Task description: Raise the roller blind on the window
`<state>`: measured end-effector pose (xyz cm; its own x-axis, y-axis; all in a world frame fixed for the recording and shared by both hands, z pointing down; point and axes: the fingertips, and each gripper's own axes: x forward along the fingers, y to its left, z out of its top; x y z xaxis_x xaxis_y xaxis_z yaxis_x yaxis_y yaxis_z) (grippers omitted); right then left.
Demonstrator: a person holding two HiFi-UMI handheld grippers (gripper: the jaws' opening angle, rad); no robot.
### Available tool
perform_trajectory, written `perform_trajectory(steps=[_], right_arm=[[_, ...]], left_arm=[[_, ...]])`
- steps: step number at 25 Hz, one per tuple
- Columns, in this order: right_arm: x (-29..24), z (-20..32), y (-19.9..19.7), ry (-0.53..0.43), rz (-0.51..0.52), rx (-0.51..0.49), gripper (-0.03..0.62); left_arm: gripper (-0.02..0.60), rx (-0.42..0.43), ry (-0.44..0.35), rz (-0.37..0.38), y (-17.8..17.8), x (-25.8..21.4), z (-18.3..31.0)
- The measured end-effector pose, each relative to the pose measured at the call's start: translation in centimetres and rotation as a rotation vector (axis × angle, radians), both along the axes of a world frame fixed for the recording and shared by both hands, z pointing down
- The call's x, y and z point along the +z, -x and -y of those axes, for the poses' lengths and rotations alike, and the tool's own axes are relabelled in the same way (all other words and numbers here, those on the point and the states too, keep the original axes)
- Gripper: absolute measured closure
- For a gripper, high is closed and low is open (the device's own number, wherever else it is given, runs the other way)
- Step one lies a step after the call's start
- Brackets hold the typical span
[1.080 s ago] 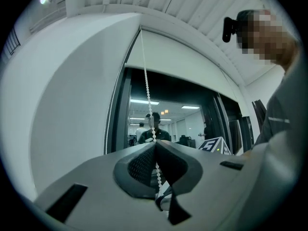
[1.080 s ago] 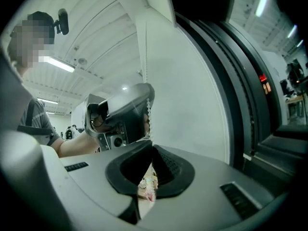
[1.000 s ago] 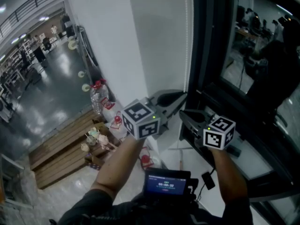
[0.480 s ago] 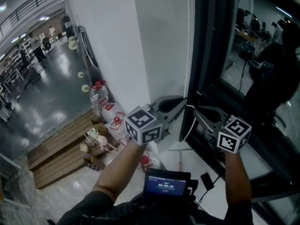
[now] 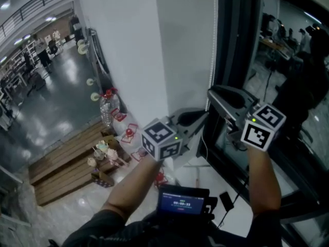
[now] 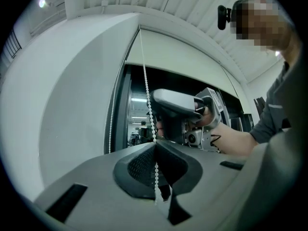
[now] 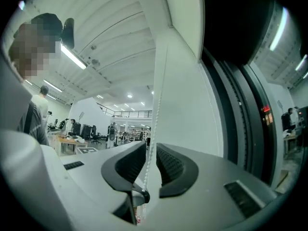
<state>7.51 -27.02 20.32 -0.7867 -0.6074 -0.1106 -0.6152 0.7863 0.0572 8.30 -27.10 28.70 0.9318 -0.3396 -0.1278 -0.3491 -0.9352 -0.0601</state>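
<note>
Pale wall (image 5: pixel 128 45) and a dark window (image 5: pixel 288 60) form the background, with an open hall below and to the left.

Left gripper (image 6: pixel 155 147): the jaws are closed flat on the bead chain (image 6: pixel 147 88). The chain leaves the pinch both above and below, and the upper run climbs straight toward the head of the window.

Right gripper (image 7: pixel 150 150): the jaws stand part-way apart, having just been opening. The same chain hangs through the gap, and neither pad presses on it. In the head view you hold this gripper higher than the left one, close beside the window frame.

Roller blind (image 6: pixel 187 57): its pale fabric spans the top of the window opening in the left gripper view, and the glass below it is uncovered.

Handling, as a judgement: the chain is thin, light and limp, so it gives you no stiffness to push against and works only under tension. Its small smooth beads will likely slip through a loose pinch. The ridged pads should catch on them once you close squarely across the strand.

- Take hold high on the strand that already runs between your right jaws.
- Draw along the chain's own line.
- Avoid a sideways tug, which may drag the beads off their track or strain the thin links.
</note>
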Motion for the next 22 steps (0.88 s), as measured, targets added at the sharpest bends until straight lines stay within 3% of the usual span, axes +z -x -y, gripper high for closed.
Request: perform_trajectory(steps=[4,6,14,22], right_arm=[[0.4,0.5,0.8,0.005,0.006,-0.005,0.513],[0.7,0.4,0.9,0.010,0.010,-0.021,0.578],[0.9,0.2,0.2,0.025,0.102,-0.039,0.591],[5.3,0.6,0.4,0.092,0.040,-0.006,0.591]], left_arm=[[0.578,0.007,-0.004,0.009,0.1,0.4,-0.1],[0.578,0.005,-0.011,0.013,0.1,0.4,-0.2],[0.578,0.013,0.000,-0.001,-0.3,0.6,-0.5],[0.578,-0.008,0.063,0.083,-0.9,5.1,-0.2]])
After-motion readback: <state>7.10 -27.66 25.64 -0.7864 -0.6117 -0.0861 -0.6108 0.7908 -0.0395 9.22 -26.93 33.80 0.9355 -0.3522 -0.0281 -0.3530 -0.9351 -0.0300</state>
